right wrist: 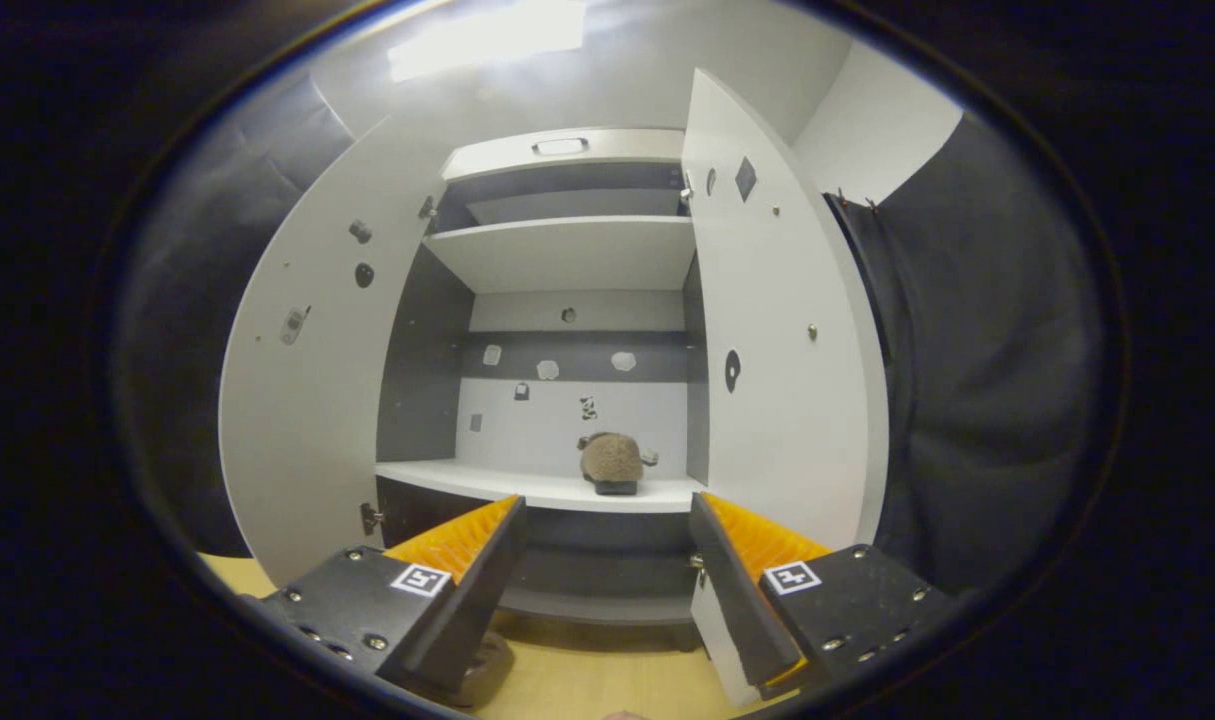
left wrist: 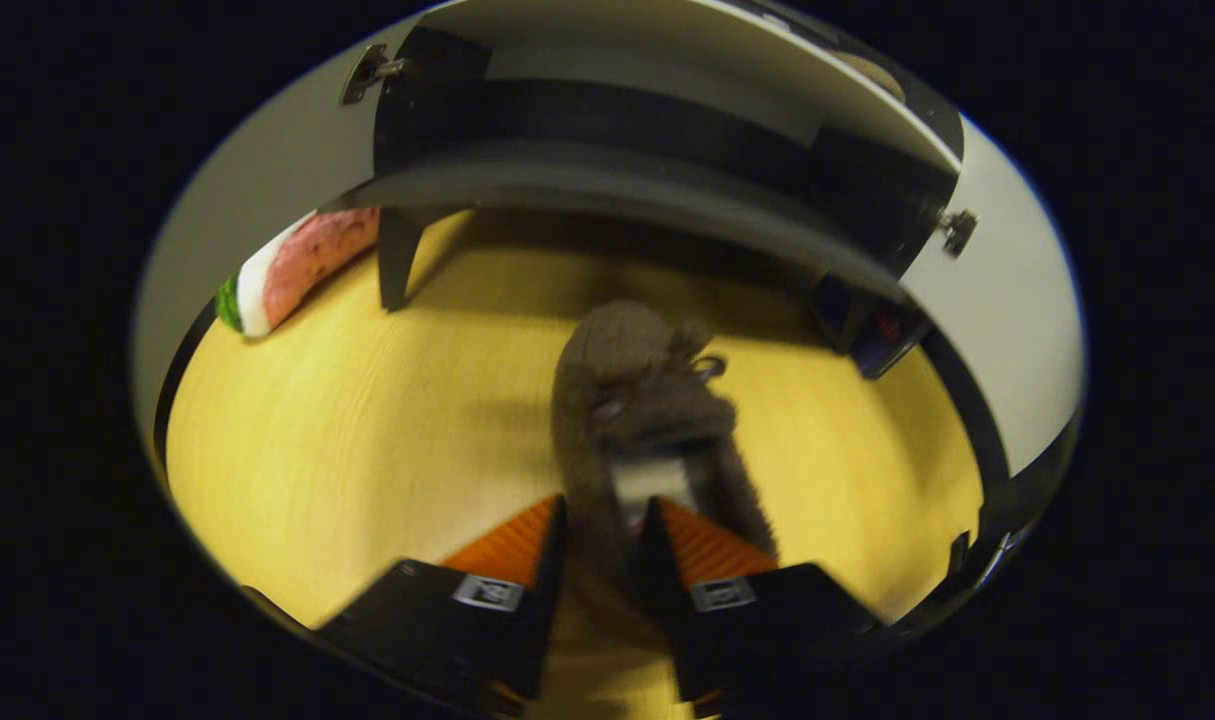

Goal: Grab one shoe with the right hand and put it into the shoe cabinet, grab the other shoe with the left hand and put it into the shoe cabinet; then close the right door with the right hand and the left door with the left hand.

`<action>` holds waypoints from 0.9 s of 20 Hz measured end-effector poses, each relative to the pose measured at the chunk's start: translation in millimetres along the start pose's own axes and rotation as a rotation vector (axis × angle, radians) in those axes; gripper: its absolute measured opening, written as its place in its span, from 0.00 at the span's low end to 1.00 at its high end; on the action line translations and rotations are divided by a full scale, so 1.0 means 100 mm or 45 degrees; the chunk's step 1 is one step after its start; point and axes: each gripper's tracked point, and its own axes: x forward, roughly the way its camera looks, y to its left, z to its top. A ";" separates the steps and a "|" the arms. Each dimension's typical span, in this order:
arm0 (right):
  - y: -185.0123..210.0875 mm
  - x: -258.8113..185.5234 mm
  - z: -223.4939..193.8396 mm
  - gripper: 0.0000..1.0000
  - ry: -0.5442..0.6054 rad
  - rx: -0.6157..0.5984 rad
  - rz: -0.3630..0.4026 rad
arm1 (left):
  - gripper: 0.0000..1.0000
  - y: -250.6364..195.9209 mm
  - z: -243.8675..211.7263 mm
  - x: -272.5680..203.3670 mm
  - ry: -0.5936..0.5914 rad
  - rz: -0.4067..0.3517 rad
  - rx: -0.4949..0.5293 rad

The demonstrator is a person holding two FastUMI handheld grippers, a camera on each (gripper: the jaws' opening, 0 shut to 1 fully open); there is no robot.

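Observation:
In the left gripper view a brown fuzzy shoe (left wrist: pixel 637 390) points toward the cabinet over the yellow wooden floor (left wrist: pixel 367 450). My left gripper (left wrist: pixel 605 515) is shut on its heel rim, one finger on each side. The view is blurred. The white shoe cabinet (right wrist: pixel 567 250) stands ahead in the right gripper view, with its left door (right wrist: pixel 307 400) and right door (right wrist: pixel 777 350) both swung open. The other brown shoe (right wrist: pixel 612 462) rests on the middle shelf (right wrist: pixel 487 482), toward the right. My right gripper (right wrist: pixel 607 560) is open in front of that shelf, holding nothing.
A watermelon-patterned cushion (left wrist: pixel 297 270) lies on the floor beside the cabinet's left leg (left wrist: pixel 395 260). The cabinet's bottom board (left wrist: pixel 607 190) hangs over the floor just beyond the held shoe. Black cloth (right wrist: pixel 977 380) hangs right of the open right door.

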 end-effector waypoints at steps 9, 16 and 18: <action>-0.11 -0.01 -0.02 0.98 0.043 -0.001 -0.008 | 0.02 0.09 0.21 -0.13 -0.154 0.071 0.112; -0.14 0.01 0.24 0.98 0.026 -0.022 -0.013 | 0.02 -0.05 0.76 -0.67 -0.429 0.058 0.161; -0.15 0.04 0.37 0.99 0.009 -0.027 -0.014 | 0.02 -0.11 0.96 -0.93 -0.509 0.046 0.164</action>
